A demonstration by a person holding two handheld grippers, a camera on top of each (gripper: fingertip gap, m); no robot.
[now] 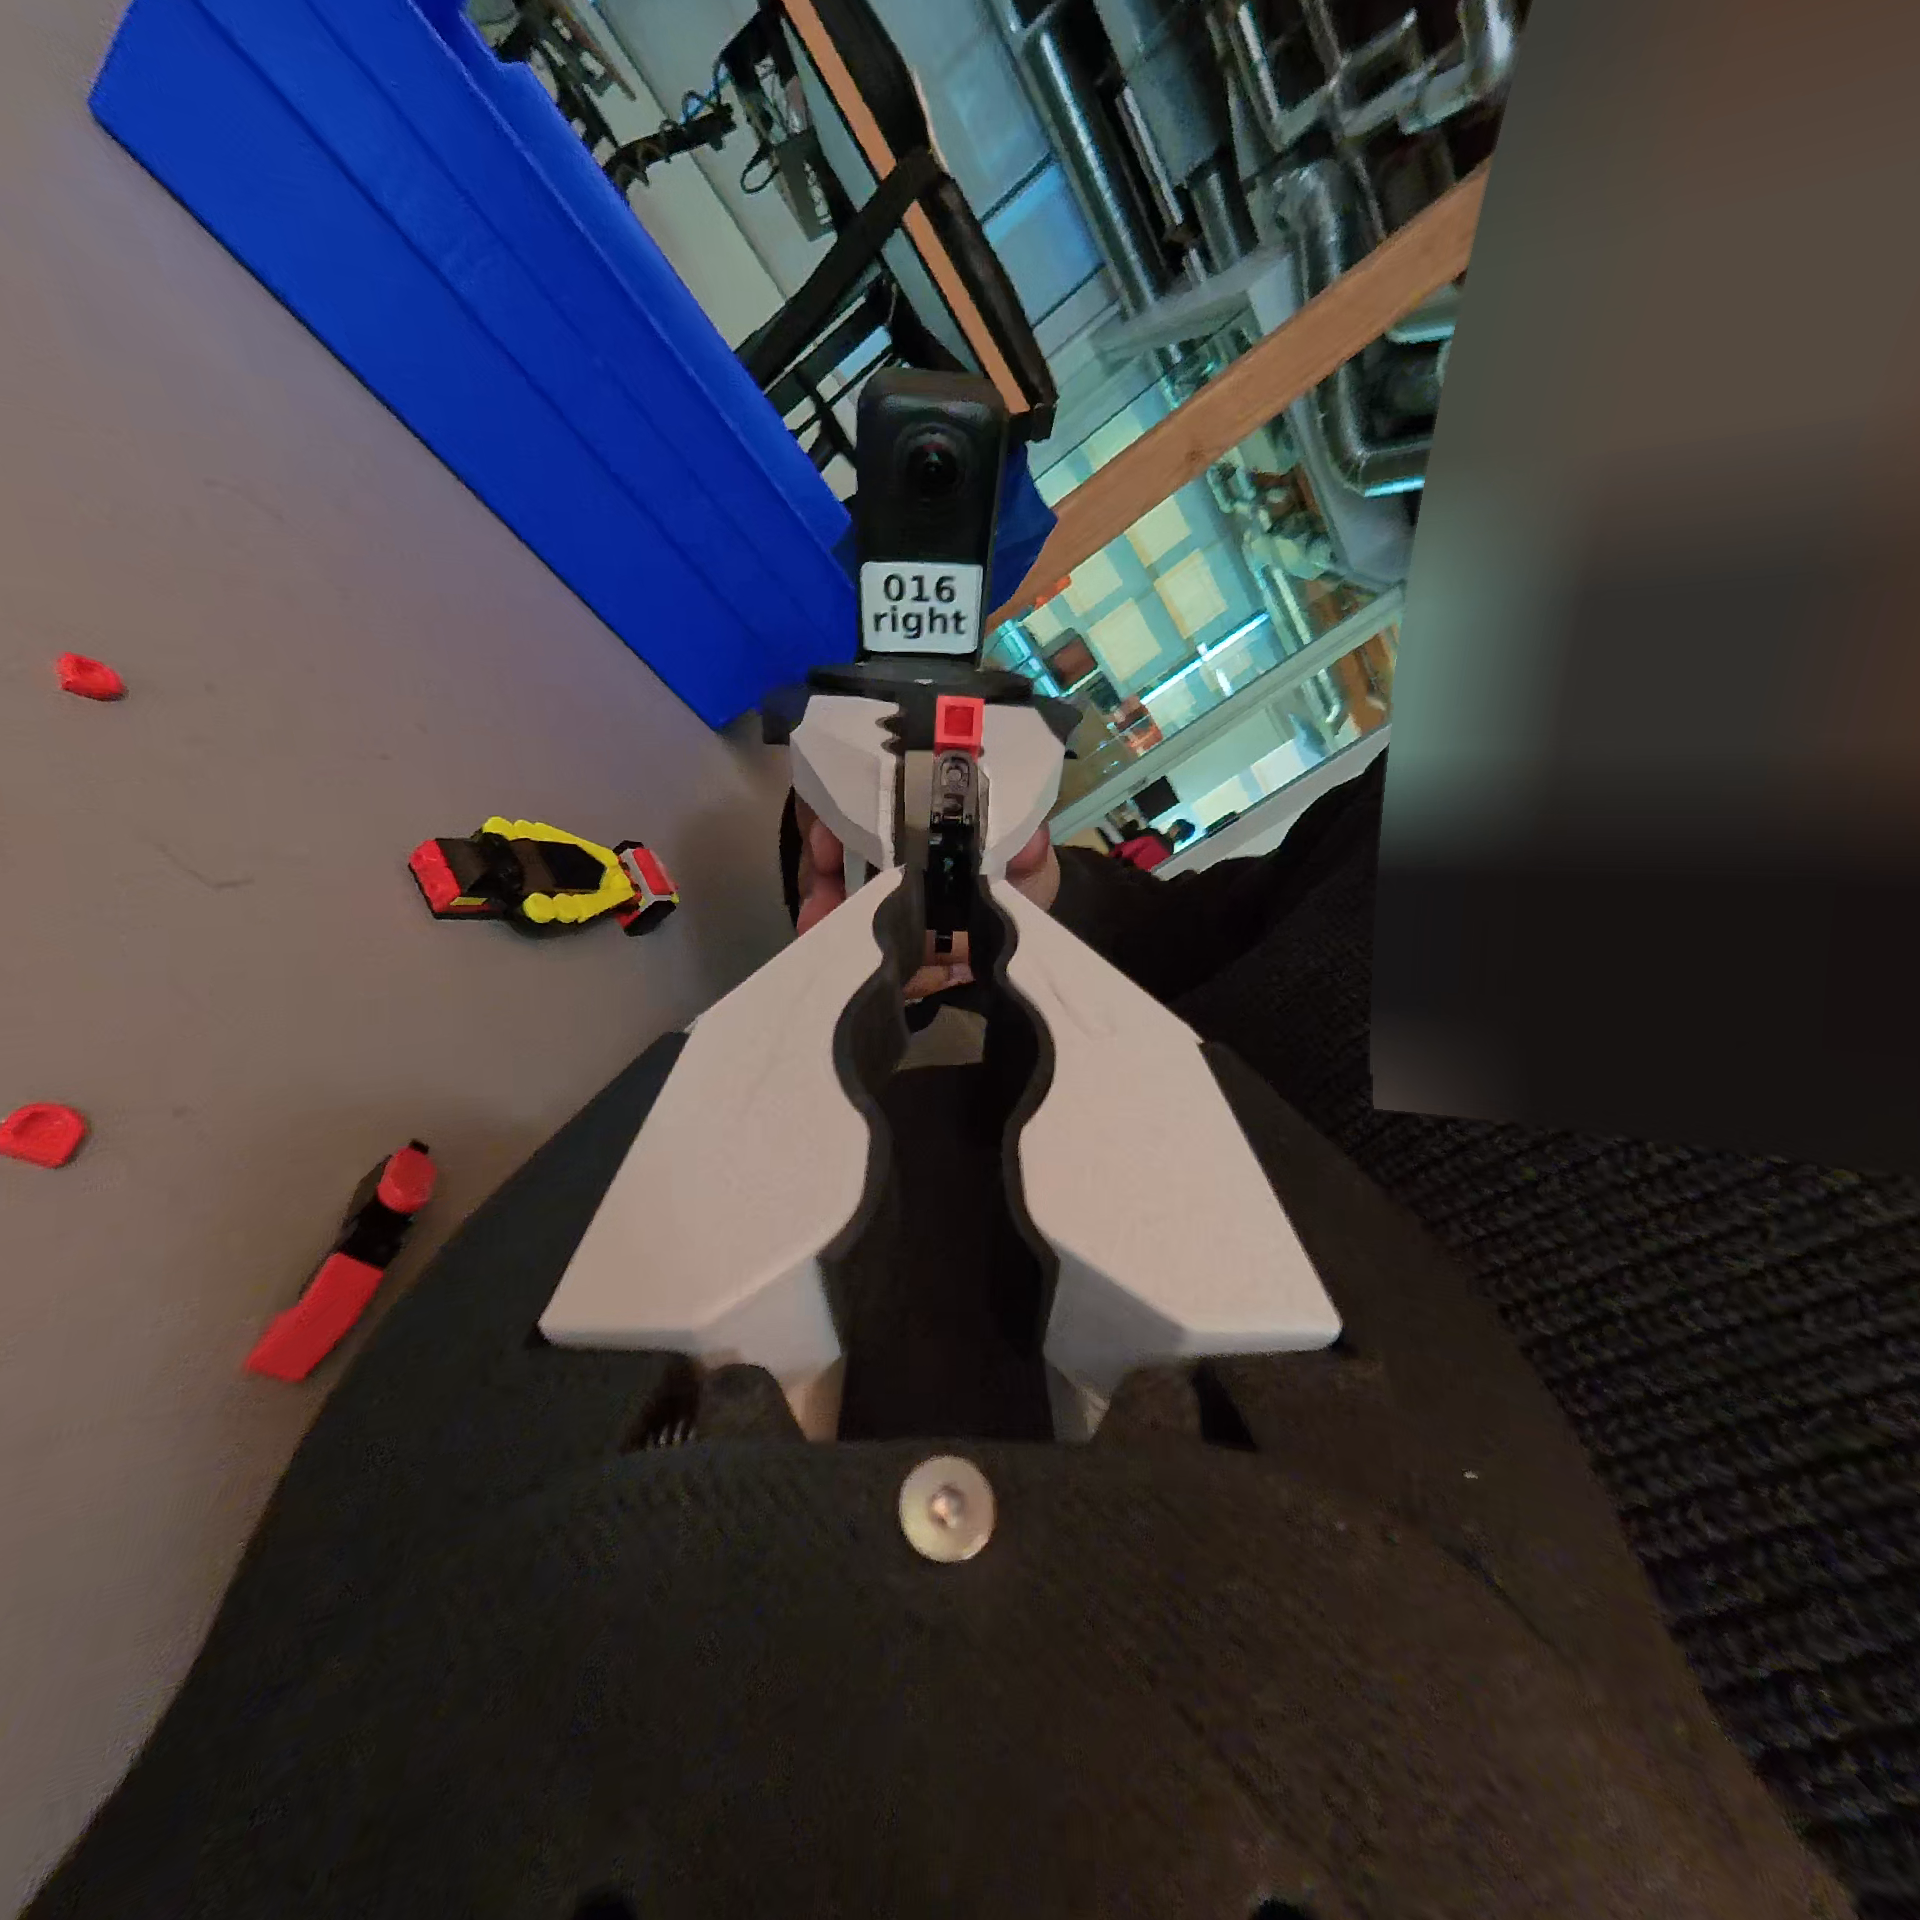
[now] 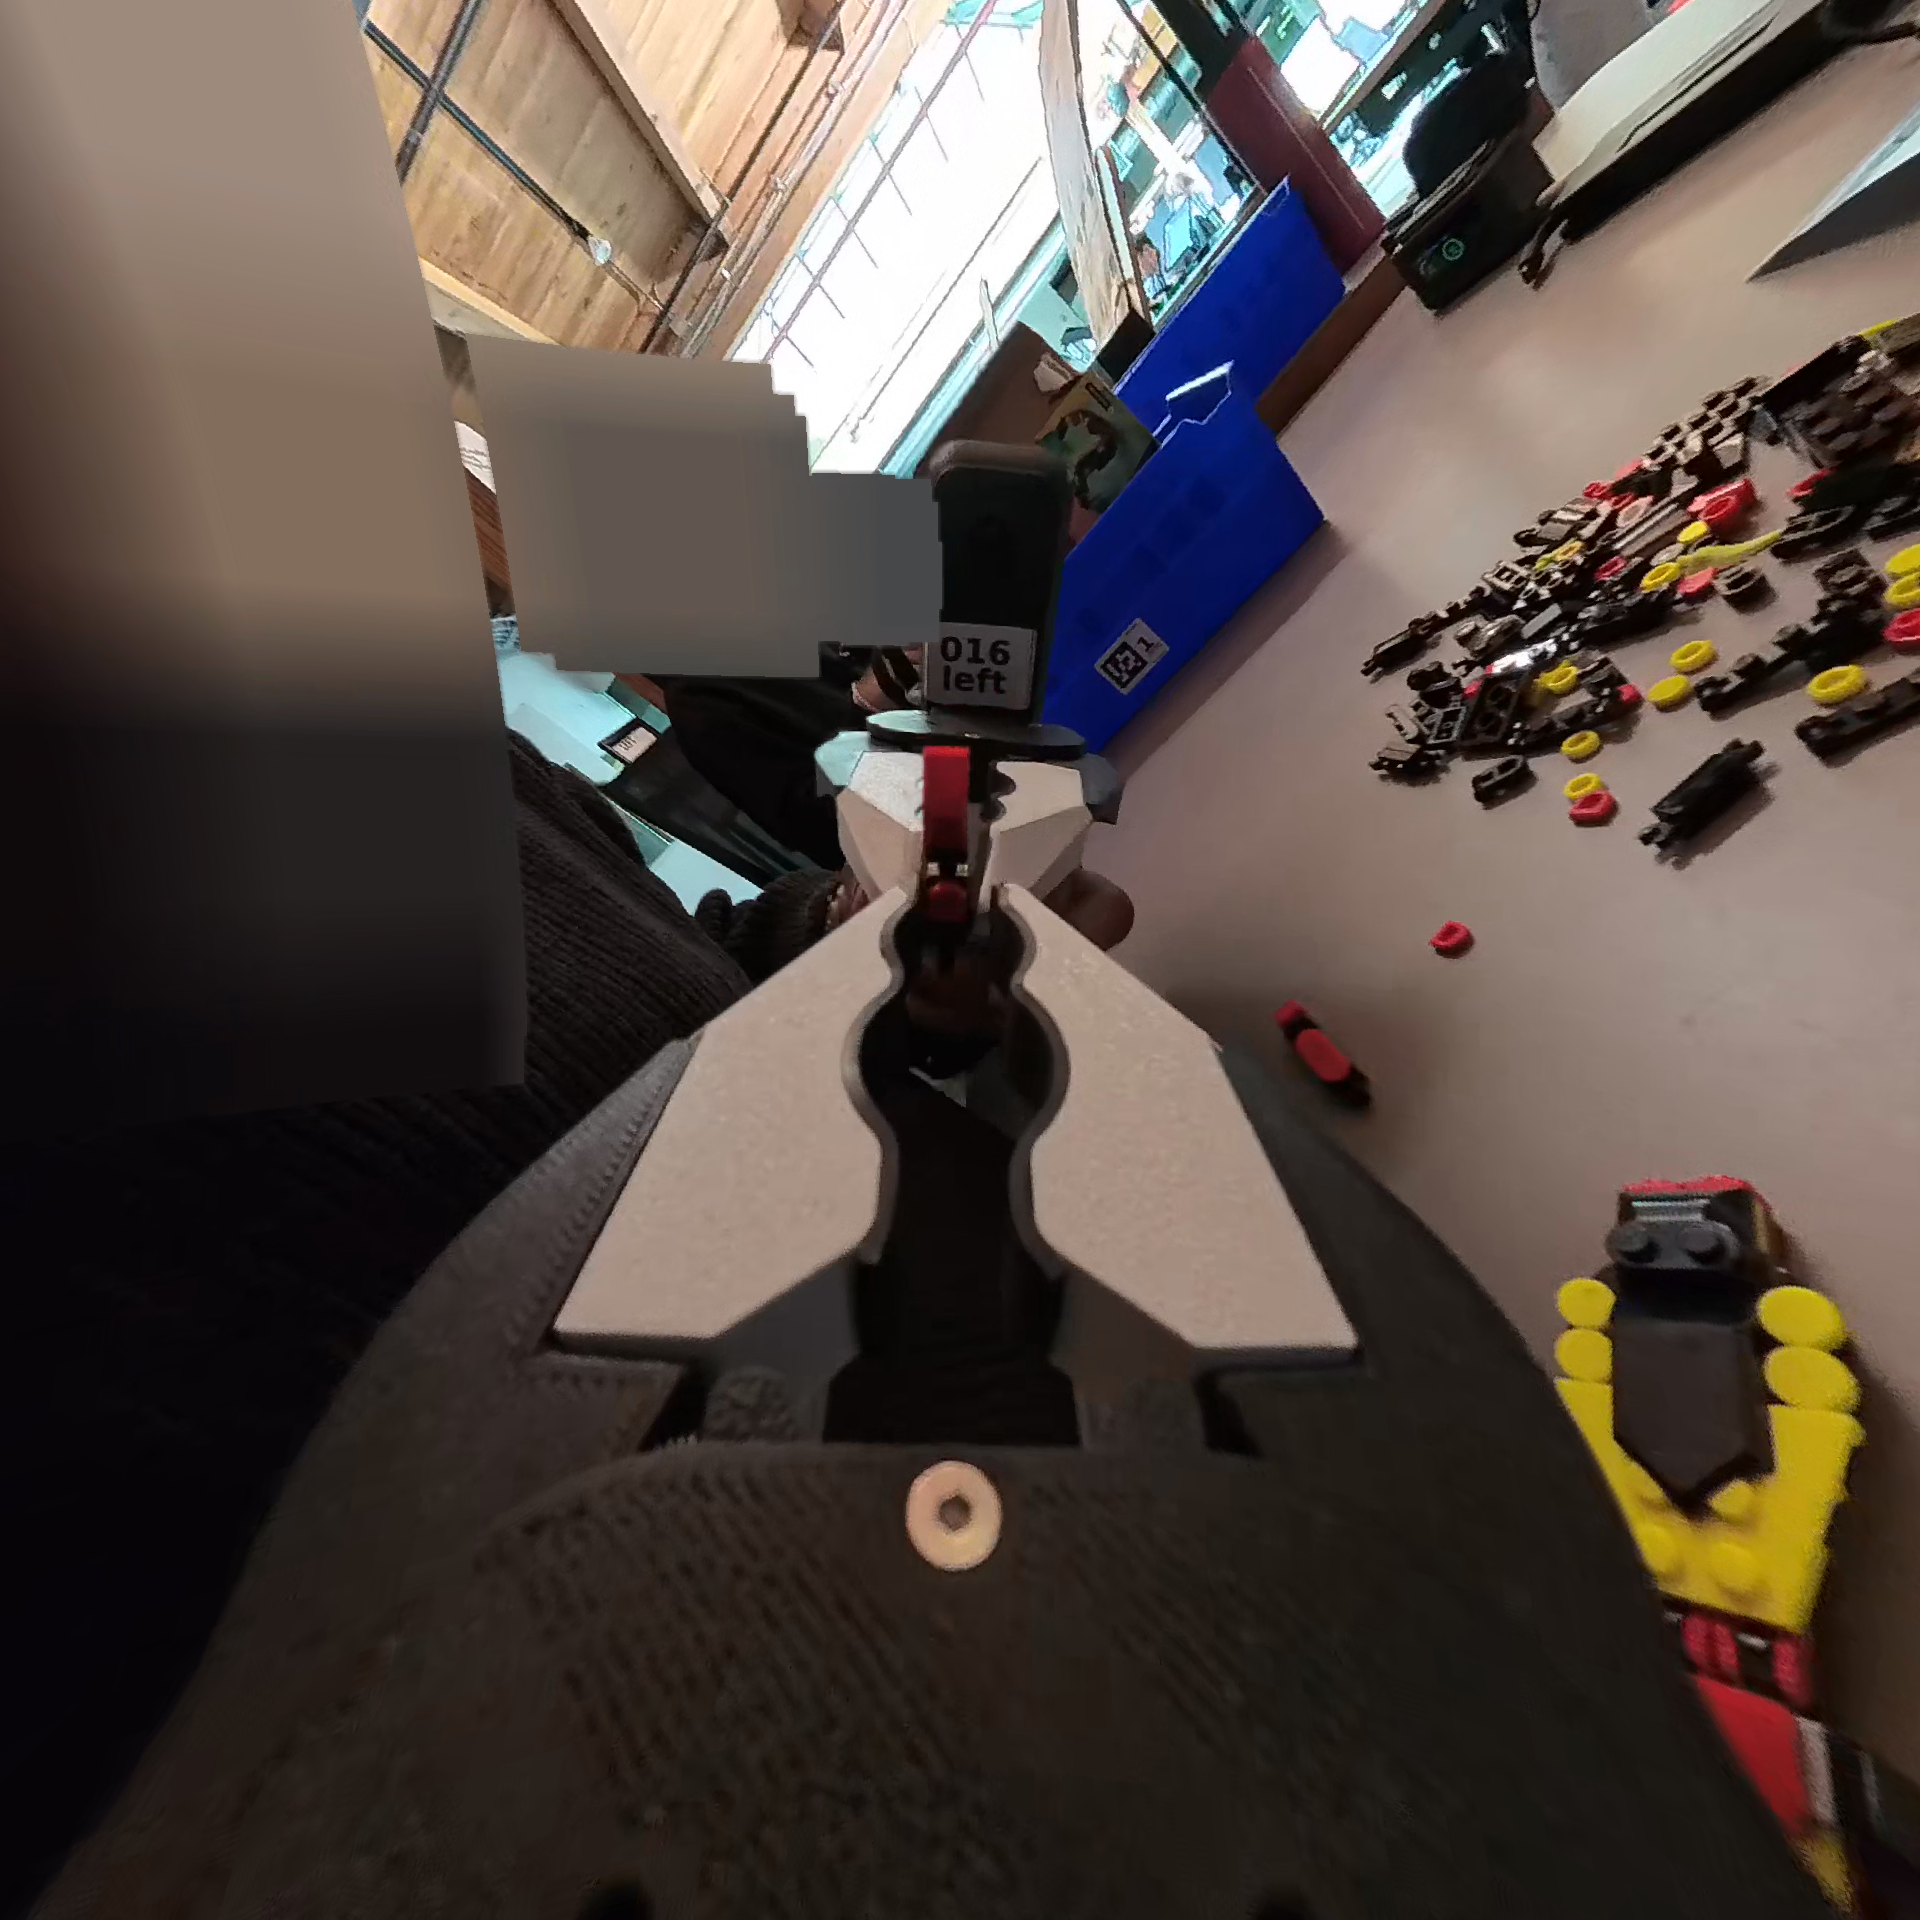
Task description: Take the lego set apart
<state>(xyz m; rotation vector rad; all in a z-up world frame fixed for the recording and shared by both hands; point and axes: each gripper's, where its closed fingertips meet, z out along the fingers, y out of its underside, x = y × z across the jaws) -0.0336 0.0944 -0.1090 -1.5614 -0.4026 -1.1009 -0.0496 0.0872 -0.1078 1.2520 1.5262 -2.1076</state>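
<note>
My two grippers face each other tip to tip above the table. Between them is a small black-and-red lego piece (image 1: 948, 847), seen in the right wrist view as a red bar with a red knob (image 2: 945, 800). My left gripper (image 1: 945, 909) is shut on one end of it, and it shows in the right wrist view (image 2: 961, 847). My right gripper (image 2: 945, 920) is shut on the other end, and it shows in the left wrist view (image 1: 940, 821). The yellow, black and red lego car body (image 1: 540, 871) lies on the table, also in the right wrist view (image 2: 1704, 1403).
A blue bin (image 1: 468, 312) (image 2: 1195, 540) stands at the table's far side. A spread of several loose black, red and yellow pieces (image 2: 1662, 623) lies to the right. Single red pieces (image 1: 91, 675) (image 1: 42, 1132) and a red-and-black part (image 1: 343, 1268) (image 2: 1320, 1049) lie nearby. Left and right tips are no more than a few centimetres apart.
</note>
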